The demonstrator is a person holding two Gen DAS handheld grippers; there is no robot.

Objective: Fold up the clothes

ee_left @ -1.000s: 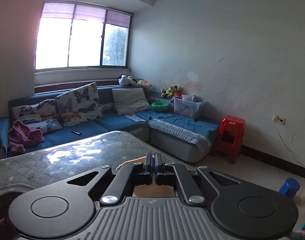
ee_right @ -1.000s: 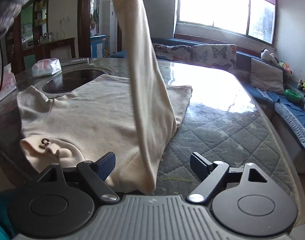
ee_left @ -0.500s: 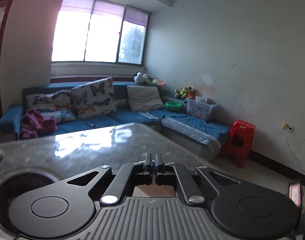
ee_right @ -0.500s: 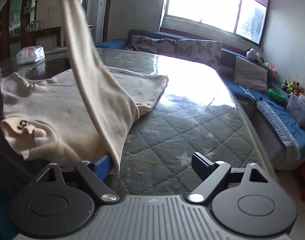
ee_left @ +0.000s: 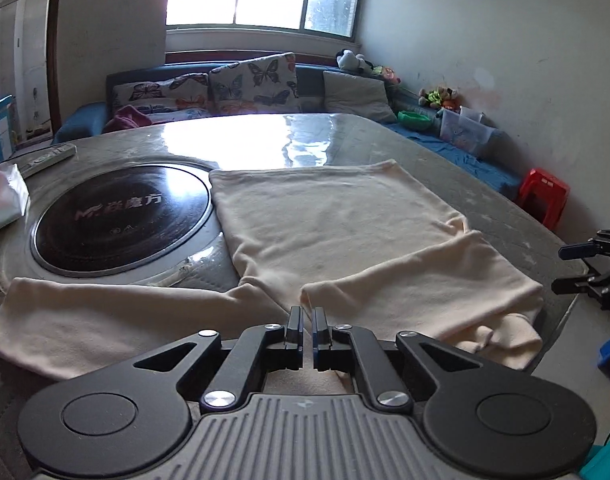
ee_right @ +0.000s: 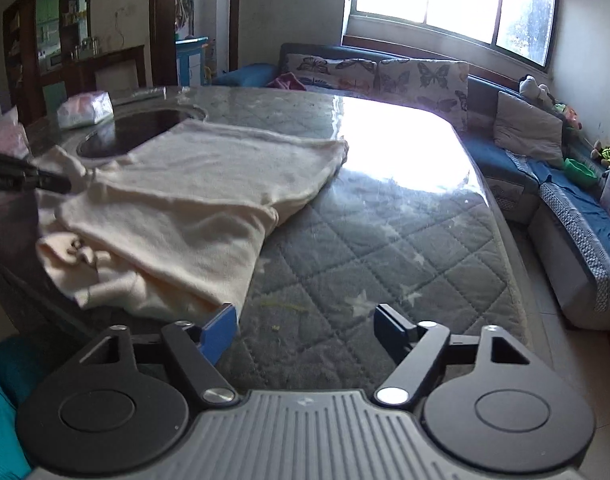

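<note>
On the quilted table (ee_left: 385,136) lies a cream sweater (ee_left: 337,224), spread flat with its hem toward the sofa (ee_left: 209,92). One sleeve (ee_left: 105,320) stretches out to the left in the left wrist view, under the rim of the round black cooktop (ee_left: 121,216) that is set in the table. The other sleeve (ee_left: 425,284) is folded across the body of the sweater and ends just in front of the left gripper (ee_left: 307,320).

The left gripper is nearly clenched, with only a thin slit between its fingers. No cloth shows in that slit, but the fingertips are right at the end of the folded sleeve; whether they pinch a bit of cloth I cannot tell. In the right wrist view the same gripper (ee_right: 61,184) shows at the left edge, its dark tip against the cream cloth.

The right gripper (ee_right: 305,320) stands released, its fingers wide apart, and its jaws have just been closing a little. Nothing is between them, only the grey quilted cover. Its blue left pad (ee_right: 219,330) is just beside the near edge of the sweater (ee_right: 193,208). In the left wrist view this gripper (ee_left: 585,268) shows at the right edge, beyond the table corner.

A tissue pack (ee_left: 1,196) lies on the table left of the cooktop. A red stool (ee_left: 545,200) stands on the floor by the wall.
</note>
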